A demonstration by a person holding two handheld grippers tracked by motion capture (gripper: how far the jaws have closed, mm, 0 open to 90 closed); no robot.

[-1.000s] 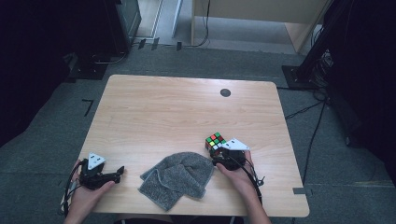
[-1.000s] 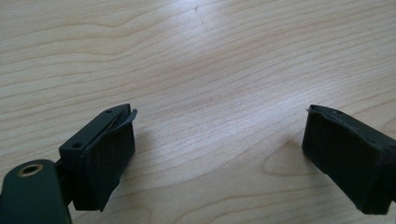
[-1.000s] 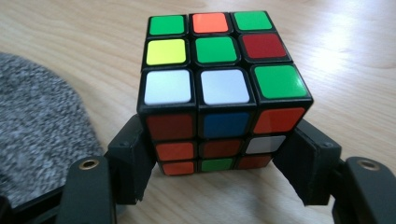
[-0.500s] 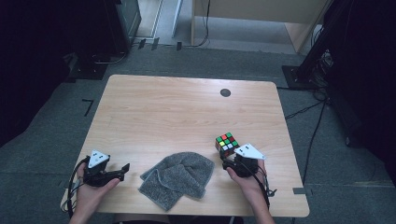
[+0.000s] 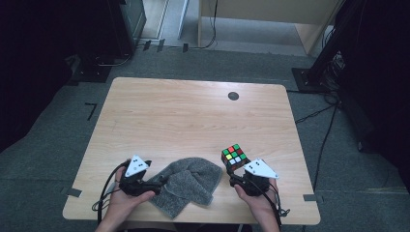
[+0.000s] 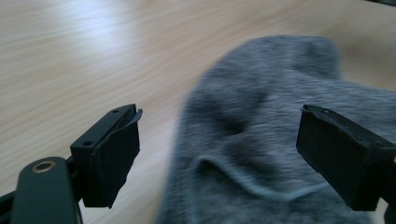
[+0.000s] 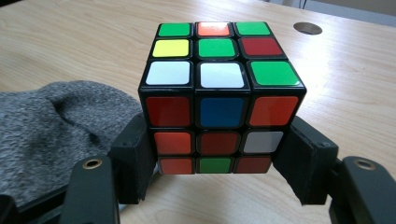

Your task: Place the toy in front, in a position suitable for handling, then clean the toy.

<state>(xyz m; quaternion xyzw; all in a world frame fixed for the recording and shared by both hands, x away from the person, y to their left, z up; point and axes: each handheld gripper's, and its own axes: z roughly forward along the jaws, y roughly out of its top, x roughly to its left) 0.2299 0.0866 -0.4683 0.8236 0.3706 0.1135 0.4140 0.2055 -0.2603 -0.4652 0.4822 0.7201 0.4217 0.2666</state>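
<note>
Two tongs are at work near the tabletop's [image 5: 193,116] front edge. The right tongs [image 7: 219,168] are clamped on the lower half of a scrambled puzzle cube [image 7: 219,93], one black pad against each side, and compared with a second ago the cube has come off the spot beside the cloth and drifted outward to the right, so it looks lifted rather than resting. The left tongs [image 6: 219,158] stand apart with nothing pinched; their jaws have just eased slightly inward, and they have slid in toward the left edge of the grey cloth [image 6: 271,140], which now lies crumpled under and between them, untouched. That suggests the cloth is about to be gripped, perhaps to wipe or wrap the cube. No box, bowl or tray is on the tabletop.
</note>
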